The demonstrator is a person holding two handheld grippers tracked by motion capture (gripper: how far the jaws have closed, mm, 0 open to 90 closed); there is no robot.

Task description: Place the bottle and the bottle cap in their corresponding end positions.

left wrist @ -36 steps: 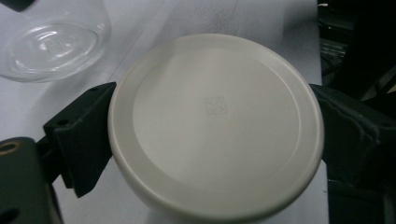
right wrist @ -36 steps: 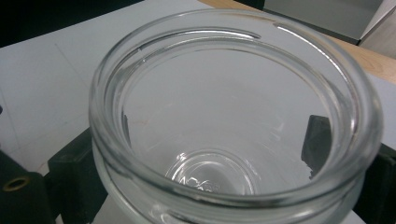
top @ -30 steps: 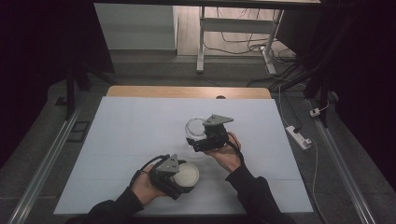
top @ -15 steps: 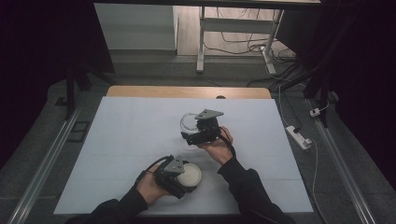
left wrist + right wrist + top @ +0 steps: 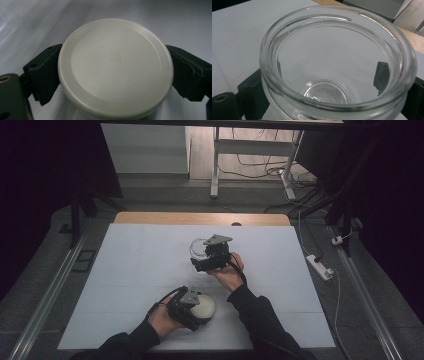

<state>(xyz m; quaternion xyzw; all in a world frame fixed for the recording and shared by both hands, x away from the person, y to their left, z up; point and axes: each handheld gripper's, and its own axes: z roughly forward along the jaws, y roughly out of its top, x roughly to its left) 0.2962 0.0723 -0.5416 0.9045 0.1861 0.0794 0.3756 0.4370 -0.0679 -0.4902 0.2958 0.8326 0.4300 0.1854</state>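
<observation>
A clear, empty glass jar sits between the jaws of my right gripper near the middle of the white table. In the right gripper view, the jar's open mouth faces the camera, and a black jaw presses on each side of my right gripper. A round white lid is near the front edge, with my left gripper shut on it. In the left gripper view, the lid lies flat side up between the two jaws of my left gripper.
A wooden strip runs along the table's far edge. On the floor at the right lies a white power strip. A white desk frame with cables stands beyond the table. Metal rails flank the left side.
My right gripper has carried the jar slightly left and farther away. The left gripper with the lid has barely shifted.
</observation>
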